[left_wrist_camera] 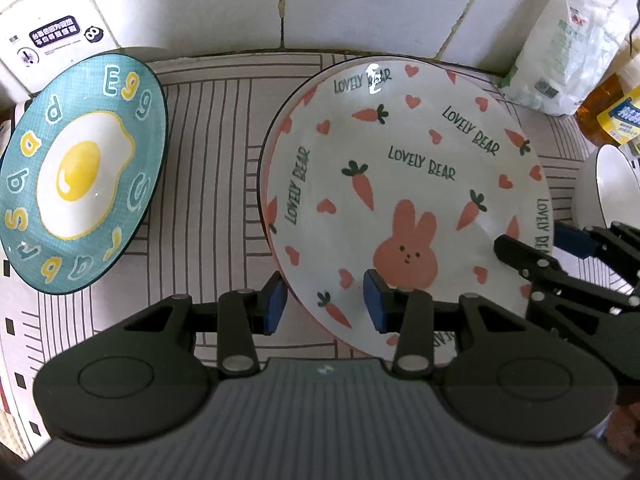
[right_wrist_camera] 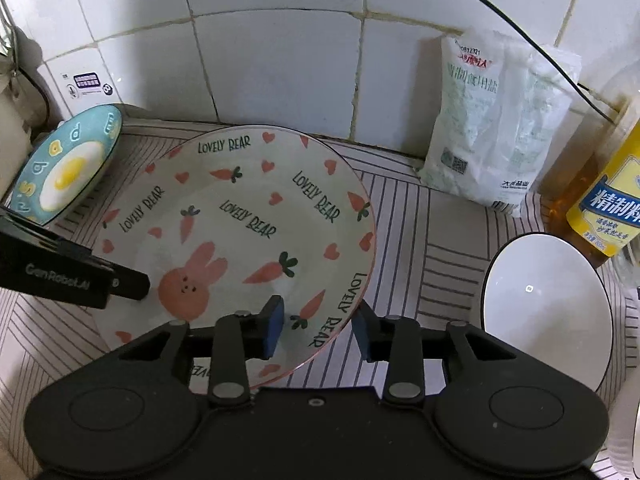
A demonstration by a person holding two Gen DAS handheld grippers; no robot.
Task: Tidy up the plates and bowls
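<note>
A white plate with a pink rabbit and carrots (left_wrist_camera: 408, 184) lies on the striped mat; it also shows in the right wrist view (right_wrist_camera: 240, 236). A second rim shows under its left edge. My left gripper (left_wrist_camera: 325, 307) is open, its jaws astride the plate's near left rim. My right gripper (right_wrist_camera: 318, 332) is open, its jaws astride the plate's near right rim. A teal fried-egg plate (left_wrist_camera: 80, 172) lies to the left, also in the right wrist view (right_wrist_camera: 66, 168). A white bowl (right_wrist_camera: 548, 312) with a dark rim stands to the right.
A white tiled wall (left_wrist_camera: 320, 4) closes the back. A white bag of salt (right_wrist_camera: 492, 128) and a yellow-labelled oil bottle (right_wrist_camera: 608, 204) stand at the back right. A white box with a label (left_wrist_camera: 56, 40) stands at the back left.
</note>
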